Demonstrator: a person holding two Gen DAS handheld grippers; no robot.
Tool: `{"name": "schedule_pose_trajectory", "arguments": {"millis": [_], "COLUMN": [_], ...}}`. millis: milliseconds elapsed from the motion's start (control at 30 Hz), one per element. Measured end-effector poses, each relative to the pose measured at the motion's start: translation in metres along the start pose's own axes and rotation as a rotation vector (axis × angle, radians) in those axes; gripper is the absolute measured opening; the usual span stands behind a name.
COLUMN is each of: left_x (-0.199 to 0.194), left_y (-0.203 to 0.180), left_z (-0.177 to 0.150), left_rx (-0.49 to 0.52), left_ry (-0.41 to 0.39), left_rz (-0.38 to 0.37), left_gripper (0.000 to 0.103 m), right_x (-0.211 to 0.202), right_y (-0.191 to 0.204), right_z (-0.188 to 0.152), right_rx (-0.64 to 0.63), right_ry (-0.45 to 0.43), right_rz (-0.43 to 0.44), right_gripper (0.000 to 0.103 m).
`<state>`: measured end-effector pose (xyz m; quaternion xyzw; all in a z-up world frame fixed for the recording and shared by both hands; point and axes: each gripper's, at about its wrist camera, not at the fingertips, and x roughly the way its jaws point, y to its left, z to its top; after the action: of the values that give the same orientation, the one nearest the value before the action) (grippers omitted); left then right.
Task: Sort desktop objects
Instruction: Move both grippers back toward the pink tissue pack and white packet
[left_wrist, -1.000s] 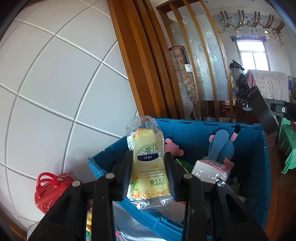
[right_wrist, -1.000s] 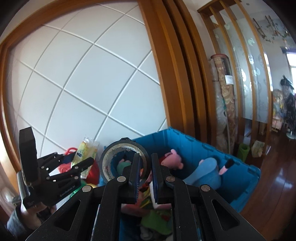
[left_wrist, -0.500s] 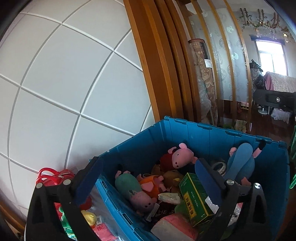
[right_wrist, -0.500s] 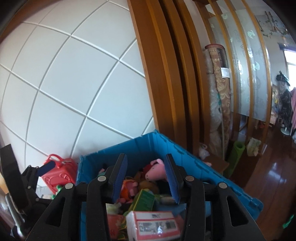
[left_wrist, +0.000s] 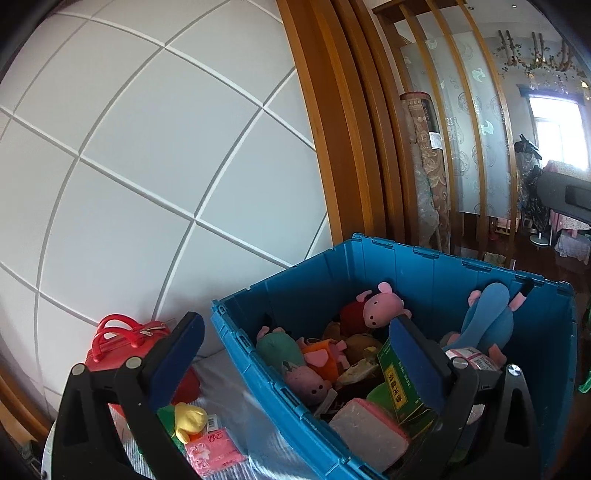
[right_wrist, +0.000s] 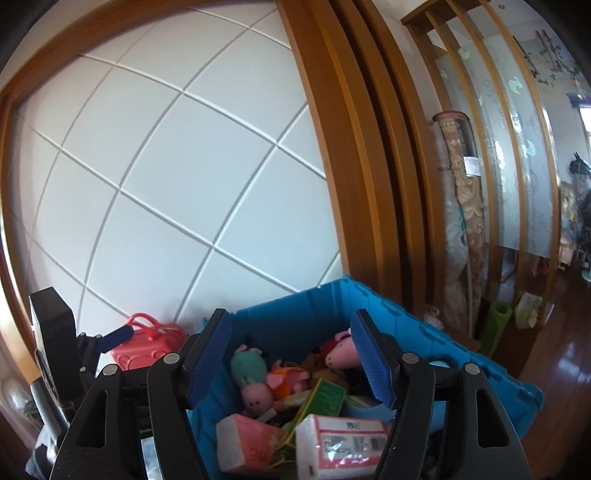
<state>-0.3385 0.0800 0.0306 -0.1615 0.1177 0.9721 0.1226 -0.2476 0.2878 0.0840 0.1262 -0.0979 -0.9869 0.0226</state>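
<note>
Blue plastic crate sits against the white panelled wall, piled with plush toys and packets. Both the left gripper and right gripper hang over it, jaws spread wide, holding nothing. Judged step: between drops. Next, fetch the pink packet lying outside.

Right gripper fingers spread, empty, above blue bin of toys.
</note>
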Motion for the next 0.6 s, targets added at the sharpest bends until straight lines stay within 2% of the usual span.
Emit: {"name": "schedule_pose_trajectory", "arguments": {"millis": [67,133,267,467,600], "left_x": [-0.011,-0.024,-0.051,-0.096,-0.126], "left_y": [0.008,0.016,0.042,0.095,0.135], "left_z": [-0.008,-0.017,-0.036,-0.074,-0.109], "left_rx": [-0.001,0.005,-0.011,-0.038,-0.043], "left_ry": [-0.006,-0.015,-0.033,-0.05,-0.031], "left_rz": [0.01,0.033,0.08,0.176,0.24], "left_gripper": [0.102,0.102,0.102,0.102,0.102], "right_x": [-0.008,-0.017,-0.03,-0.036,-0.036], "right_y": [0.009,0.02,0.049,0.111,0.153], "right_z": [-0.005,-0.011,-0.026,-0.057,-0.088], "right_rx": [-0.004,0.0,-0.006,-0.026,-0.057], "right_ry": [-0.011,-0.02,-0.019,0.015,0.057], "right_rz": [0.003,0.011,0.049,0.117,0.149], "right_gripper": [0.071,0.077,0.08,0.083,0.086]}}
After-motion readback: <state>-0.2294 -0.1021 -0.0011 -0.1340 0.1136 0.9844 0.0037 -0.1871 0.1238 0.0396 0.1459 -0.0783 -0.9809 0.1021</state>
